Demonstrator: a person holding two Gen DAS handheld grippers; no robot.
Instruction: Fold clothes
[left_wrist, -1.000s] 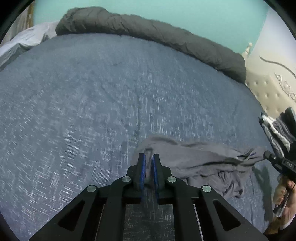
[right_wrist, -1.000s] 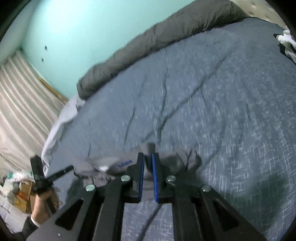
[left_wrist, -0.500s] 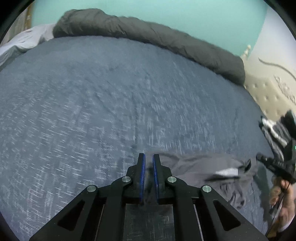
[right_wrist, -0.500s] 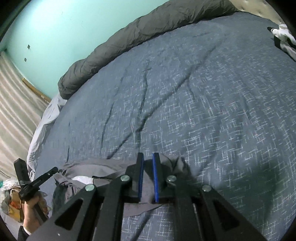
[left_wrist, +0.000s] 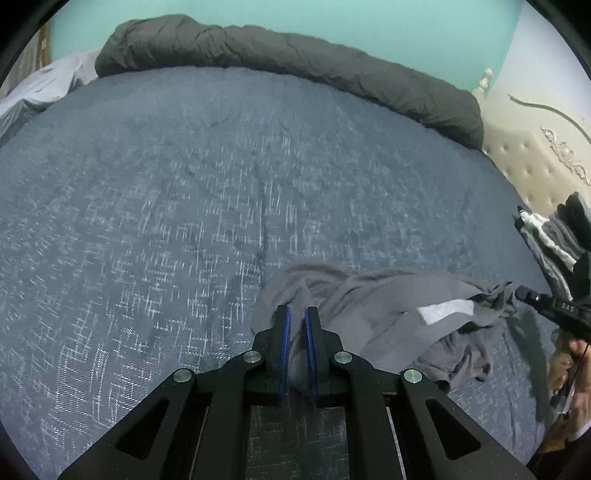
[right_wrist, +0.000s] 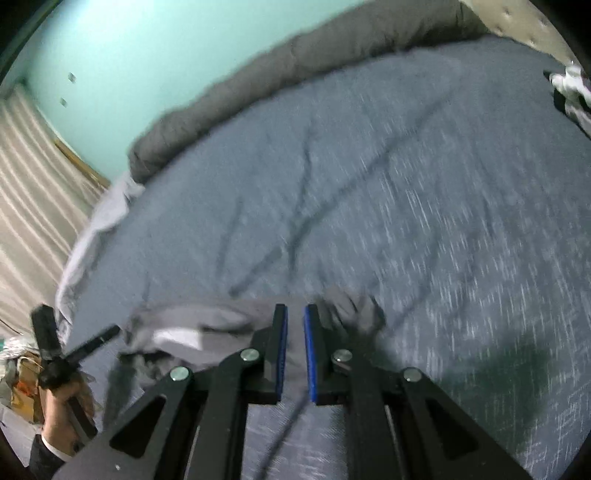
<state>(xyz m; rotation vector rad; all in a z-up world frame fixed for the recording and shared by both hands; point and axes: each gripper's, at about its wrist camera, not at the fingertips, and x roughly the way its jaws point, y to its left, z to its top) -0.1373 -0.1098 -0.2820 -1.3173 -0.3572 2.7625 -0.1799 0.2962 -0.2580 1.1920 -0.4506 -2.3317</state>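
Over the blue bed (left_wrist: 184, 221), both tools angle downward, left tool (left_wrist: 296, 314) and right tool (right_wrist: 293, 314) each clamping the grey garment (left_wrist: 388, 295).

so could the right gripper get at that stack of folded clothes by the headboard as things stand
Probably not yet: the right gripper is shut on the crumpled grey garment, as is the left gripper. The striped folded stack lies far across bare blue bedspread.
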